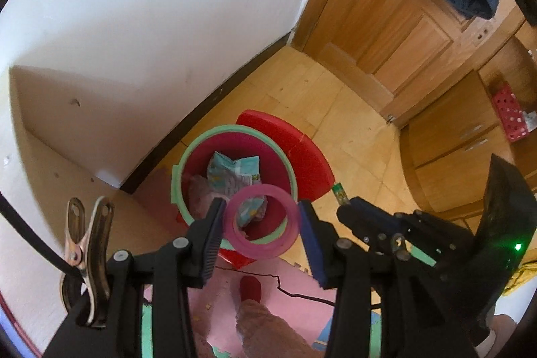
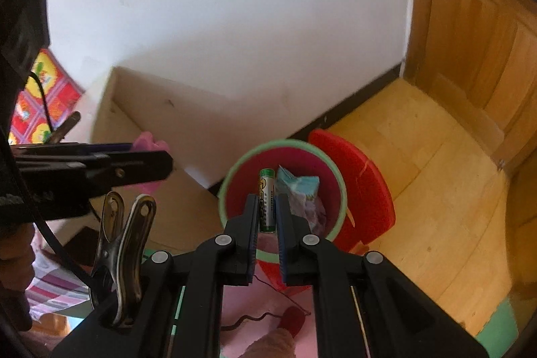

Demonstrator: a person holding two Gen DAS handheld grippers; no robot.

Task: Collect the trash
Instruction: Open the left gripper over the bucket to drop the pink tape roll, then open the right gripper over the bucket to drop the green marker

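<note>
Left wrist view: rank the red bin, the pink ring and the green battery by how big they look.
1. Red bin
2. Pink ring, which looks bigger than it is, being held close to the camera
3. Green battery, plainly the smallest

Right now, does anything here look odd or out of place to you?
One thing: a green battery, clamped in the right gripper, is held over the red bin that contains crumpled wrappers. Batteries usually don't belong with ordinary rubbish. The pink ring in the left gripper looks intact. Nothing looks spilled.
</note>
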